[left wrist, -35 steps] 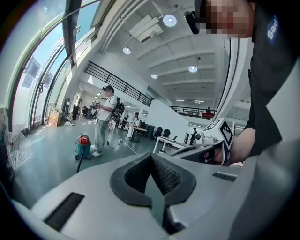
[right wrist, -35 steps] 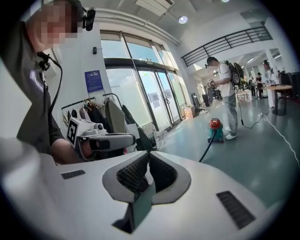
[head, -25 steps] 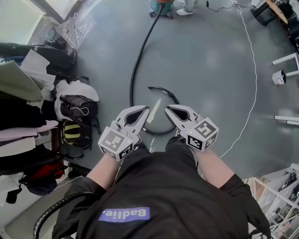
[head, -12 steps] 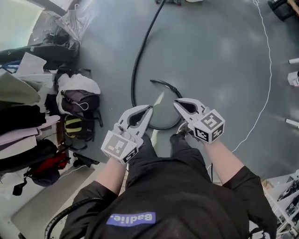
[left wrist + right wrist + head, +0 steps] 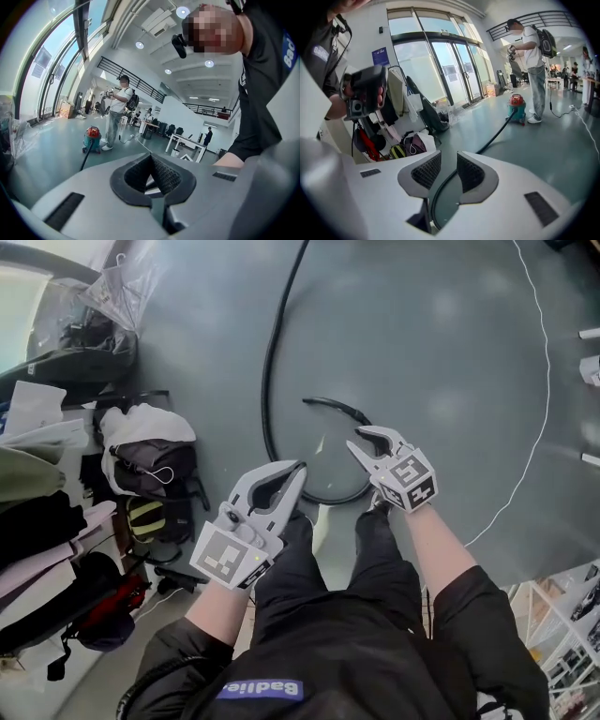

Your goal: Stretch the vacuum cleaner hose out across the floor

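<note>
The black vacuum hose (image 5: 269, 381) runs down the grey floor and curls into a loop (image 5: 330, 499) in front of my feet, its free end (image 5: 314, 401) lying inside the curl. My right gripper (image 5: 361, 437) hovers over that loop, its jaws opening with nothing between them. In the right gripper view the hose (image 5: 497, 133) shows on the floor beyond the right gripper (image 5: 448, 161), leading to the red and teal vacuum cleaner (image 5: 516, 108). My left gripper (image 5: 296, 467) is shut and empty, held lower left of the loop; the left gripper (image 5: 151, 157) faces the vacuum cleaner (image 5: 92, 139).
Bags and piled clothes (image 5: 150, 460) line the left side, with a clear plastic bag (image 5: 112, 296) behind them. A thin white cable (image 5: 539, 418) snakes along the right. A person (image 5: 532, 65) stands beside the vacuum. Tables (image 5: 187, 143) stand farther back.
My right gripper has reached forward over the hose loop and its jaws have parted. The left gripper has dropped lower. The head view has tipped down, losing the vacuum cleaner.
</note>
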